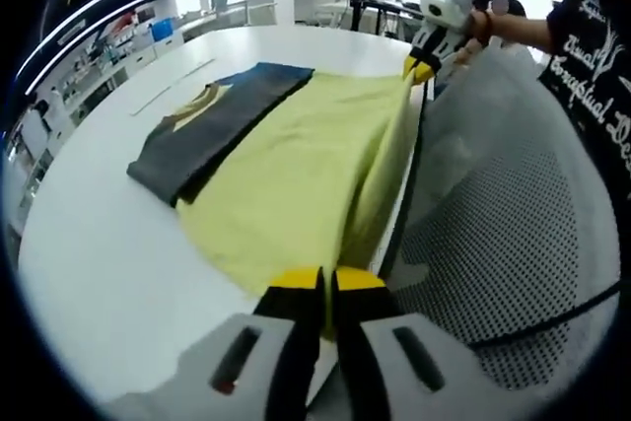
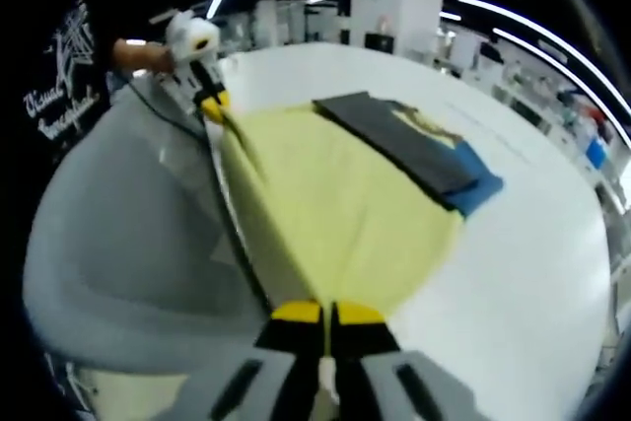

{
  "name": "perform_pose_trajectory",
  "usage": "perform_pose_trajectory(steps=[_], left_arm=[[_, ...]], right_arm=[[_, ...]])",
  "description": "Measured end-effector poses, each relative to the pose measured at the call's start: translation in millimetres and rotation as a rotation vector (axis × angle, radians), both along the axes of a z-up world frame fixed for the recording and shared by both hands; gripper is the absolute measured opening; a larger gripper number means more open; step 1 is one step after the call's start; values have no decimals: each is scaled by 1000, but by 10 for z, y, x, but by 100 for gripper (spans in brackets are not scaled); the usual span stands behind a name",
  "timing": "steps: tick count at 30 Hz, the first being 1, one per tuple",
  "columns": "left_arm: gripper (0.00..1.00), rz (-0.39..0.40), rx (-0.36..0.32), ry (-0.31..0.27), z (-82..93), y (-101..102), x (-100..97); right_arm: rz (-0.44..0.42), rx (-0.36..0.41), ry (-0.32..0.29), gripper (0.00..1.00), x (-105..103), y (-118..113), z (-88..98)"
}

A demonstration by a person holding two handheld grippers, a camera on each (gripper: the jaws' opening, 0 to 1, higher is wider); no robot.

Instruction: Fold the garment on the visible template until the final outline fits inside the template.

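White table (image 1: 118,273), one yellow garment (image 1: 296,184) mid-frame. Two grippers: left gripper (image 1: 322,288) and right gripper (image 2: 326,317), jaws together, each clamped on its edge.

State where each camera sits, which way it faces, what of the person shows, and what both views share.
Left gripper view: rides the left gripper, looking along the garment edge toward the right gripper; a hand and dark shirt show.
Right gripper view: rides the right gripper, facing back along that edge toward the left gripper; a hand shows.
Shared: yellow garment with dark fold, white table, both grippers shut on the garment.
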State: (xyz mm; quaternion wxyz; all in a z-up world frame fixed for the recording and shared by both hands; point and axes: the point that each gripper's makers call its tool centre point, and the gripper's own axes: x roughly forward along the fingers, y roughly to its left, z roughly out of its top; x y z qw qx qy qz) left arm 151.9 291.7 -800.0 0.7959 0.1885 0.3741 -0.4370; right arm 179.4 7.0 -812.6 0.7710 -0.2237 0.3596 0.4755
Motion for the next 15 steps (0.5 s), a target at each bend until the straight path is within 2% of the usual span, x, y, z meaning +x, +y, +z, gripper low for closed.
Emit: perform_pose_trajectory(steps=[6,15], left_arm=[[0,10,-4,19,51,-10,-102],[0,-35,11,26,198,-1,-257]], right_arm=[[5,3,19,0,-76,-2,75],[20,-26,61,0,-215,13,224]])
